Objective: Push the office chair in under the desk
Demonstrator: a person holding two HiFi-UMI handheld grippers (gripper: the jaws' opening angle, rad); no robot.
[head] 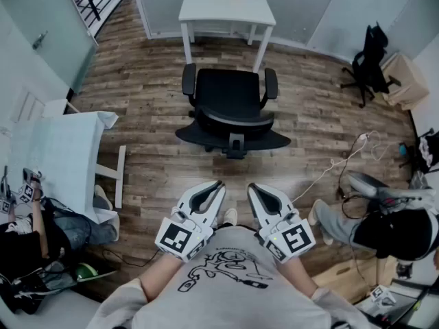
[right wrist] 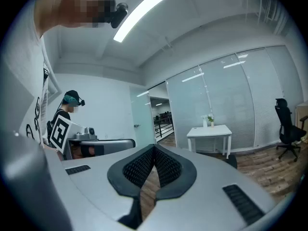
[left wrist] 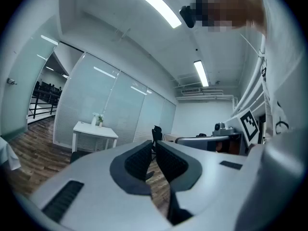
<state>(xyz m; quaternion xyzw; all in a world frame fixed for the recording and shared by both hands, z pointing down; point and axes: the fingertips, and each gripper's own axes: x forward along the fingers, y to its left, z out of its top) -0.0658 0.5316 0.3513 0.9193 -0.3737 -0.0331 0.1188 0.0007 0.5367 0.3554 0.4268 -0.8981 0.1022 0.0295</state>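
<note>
Office chair (head: 230,101) waits mid-frame below the tabletop (head: 226,7): press your left hand-held gripper (head: 217,187) and right hand-held gripper (head: 254,188), both closed and empty, evenly on its backrest (head: 236,120), pushing straight.

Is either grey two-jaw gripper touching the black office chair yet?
Apart. The head view shows bare wooden floor between the black office chair and both the left gripper and right gripper.
</note>
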